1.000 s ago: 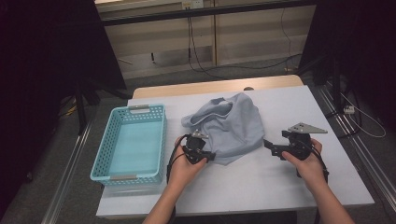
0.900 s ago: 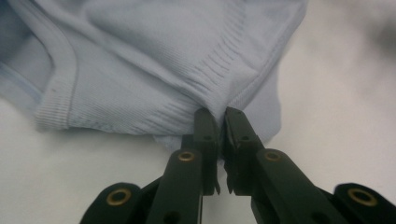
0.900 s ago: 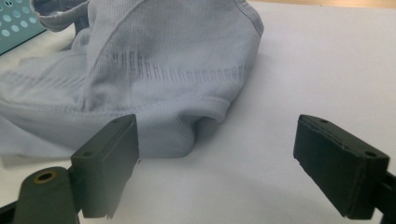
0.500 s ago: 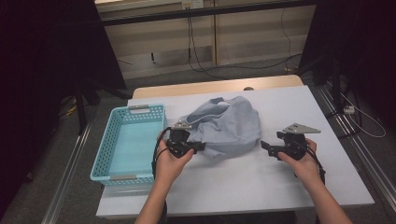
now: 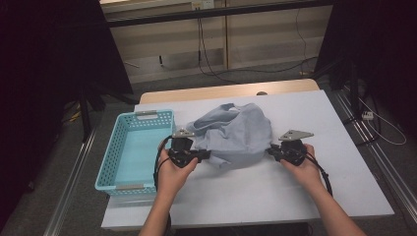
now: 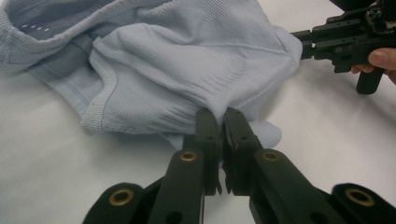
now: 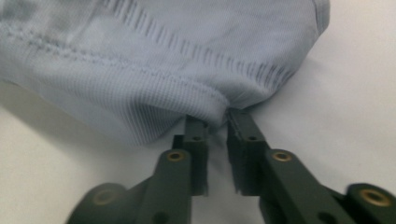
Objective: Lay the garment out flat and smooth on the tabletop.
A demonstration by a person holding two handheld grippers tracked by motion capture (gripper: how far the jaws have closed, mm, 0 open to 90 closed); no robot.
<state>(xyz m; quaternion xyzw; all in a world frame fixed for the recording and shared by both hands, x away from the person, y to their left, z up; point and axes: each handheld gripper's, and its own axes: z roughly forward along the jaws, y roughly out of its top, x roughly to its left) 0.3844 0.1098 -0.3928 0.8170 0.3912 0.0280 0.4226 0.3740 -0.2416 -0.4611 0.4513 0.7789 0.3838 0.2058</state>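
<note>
High view: I see the crumpled light-blue ribbed knit garment [image 5: 236,135] on the white counter [image 5: 305,196], beside the turquoise perforated plastic basket [image 5: 135,147]. The right tool [image 5: 273,152] has moved in from open counter to the garment's right edge.

Left gripper view: the left tool [image 6: 219,119] is clamped on a fold of the garment.

Right gripper view: the right tool's jaws have just been closing and now pinch the hem. I judge both grips set for lifting or spreading.

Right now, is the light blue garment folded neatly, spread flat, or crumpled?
Crumpled. The light blue garment lies bunched in a rumpled heap on the white table, with folds and a hem turned over, beside the blue basket.
</note>
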